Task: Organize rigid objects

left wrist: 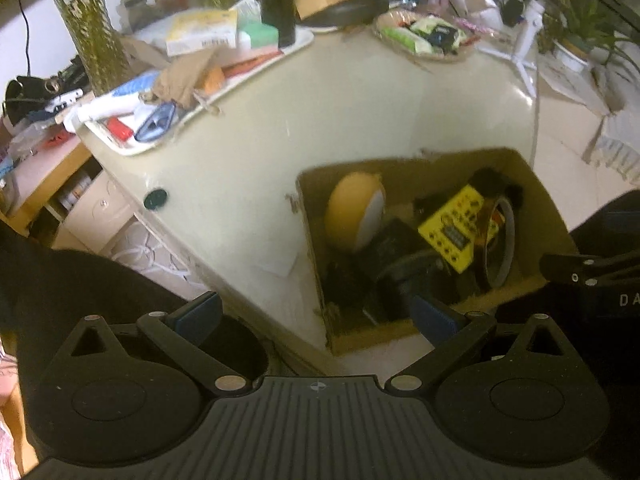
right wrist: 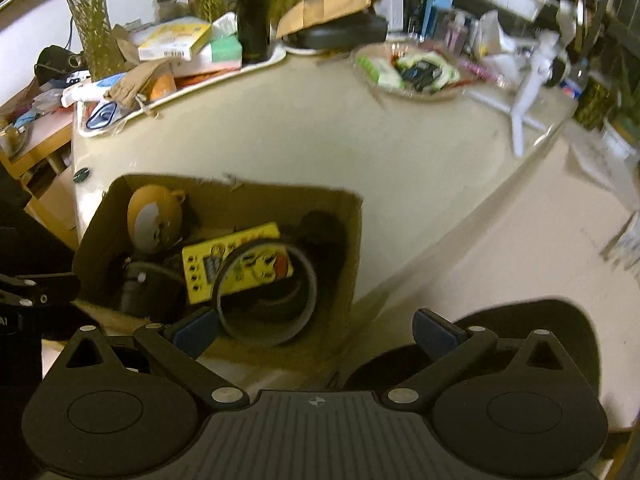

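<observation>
Open cardboard box [right wrist: 352, 240] on table edge, packed: yellow board [right wrist: 236, 260], tape roll [right wrist: 308, 292].

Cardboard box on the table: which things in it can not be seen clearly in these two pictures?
- Left wrist view: dark objects low in the cardboard box merge in shadow; the yellow board covers some.
- Right wrist view: the tape roll overlaps the yellow board, and its print is blurred.
- Both views: the box bottom is hidden by its contents.
- Left gripper and right gripper are open and hold nothing.

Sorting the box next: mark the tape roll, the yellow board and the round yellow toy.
tape roll [right wrist: 308, 280]: right wrist view, on its right rim.
yellow board [right wrist: 200, 268]: right wrist view, on its left part.
round yellow toy [left wrist: 352, 208]: left wrist view, on its yellow face.
</observation>
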`<act>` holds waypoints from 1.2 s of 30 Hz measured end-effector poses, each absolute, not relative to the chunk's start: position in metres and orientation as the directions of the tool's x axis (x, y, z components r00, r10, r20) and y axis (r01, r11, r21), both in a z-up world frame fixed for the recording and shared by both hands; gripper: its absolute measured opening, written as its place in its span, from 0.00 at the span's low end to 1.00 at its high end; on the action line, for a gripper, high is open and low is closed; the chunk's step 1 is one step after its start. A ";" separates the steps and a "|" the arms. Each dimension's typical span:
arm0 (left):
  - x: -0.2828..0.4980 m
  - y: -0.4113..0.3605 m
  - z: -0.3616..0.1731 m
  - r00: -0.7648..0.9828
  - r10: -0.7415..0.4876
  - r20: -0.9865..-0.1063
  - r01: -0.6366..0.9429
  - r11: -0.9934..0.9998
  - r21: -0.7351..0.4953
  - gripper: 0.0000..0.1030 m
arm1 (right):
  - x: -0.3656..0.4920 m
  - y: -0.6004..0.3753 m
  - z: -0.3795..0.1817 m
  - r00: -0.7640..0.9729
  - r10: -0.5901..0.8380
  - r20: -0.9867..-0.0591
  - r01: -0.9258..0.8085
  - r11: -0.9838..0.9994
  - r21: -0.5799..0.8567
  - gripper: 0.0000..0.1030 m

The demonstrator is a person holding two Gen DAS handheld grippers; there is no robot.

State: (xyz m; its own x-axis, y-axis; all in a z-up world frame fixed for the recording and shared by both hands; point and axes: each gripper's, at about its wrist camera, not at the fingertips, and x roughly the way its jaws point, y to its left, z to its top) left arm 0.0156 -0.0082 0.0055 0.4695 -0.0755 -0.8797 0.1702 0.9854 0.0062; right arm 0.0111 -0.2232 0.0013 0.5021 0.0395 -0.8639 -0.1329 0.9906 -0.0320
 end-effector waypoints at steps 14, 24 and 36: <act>-0.001 -0.016 -0.020 0.436 -0.073 -0.897 0.193 0.981 0.014 1.00 | 0.002 -0.216 -0.026 0.447 0.016 -0.895 -0.187 0.979 -0.076 1.00; -0.001 -0.016 -0.020 0.436 -0.068 -0.897 0.192 0.981 0.019 1.00 | 0.002 -0.215 -0.027 0.444 0.008 -0.896 -0.187 0.979 -0.084 1.00; -0.001 -0.015 -0.020 0.436 -0.068 -0.897 0.192 0.981 0.018 1.00 | 0.002 -0.215 -0.027 0.443 0.005 -0.897 -0.189 0.978 -0.087 1.00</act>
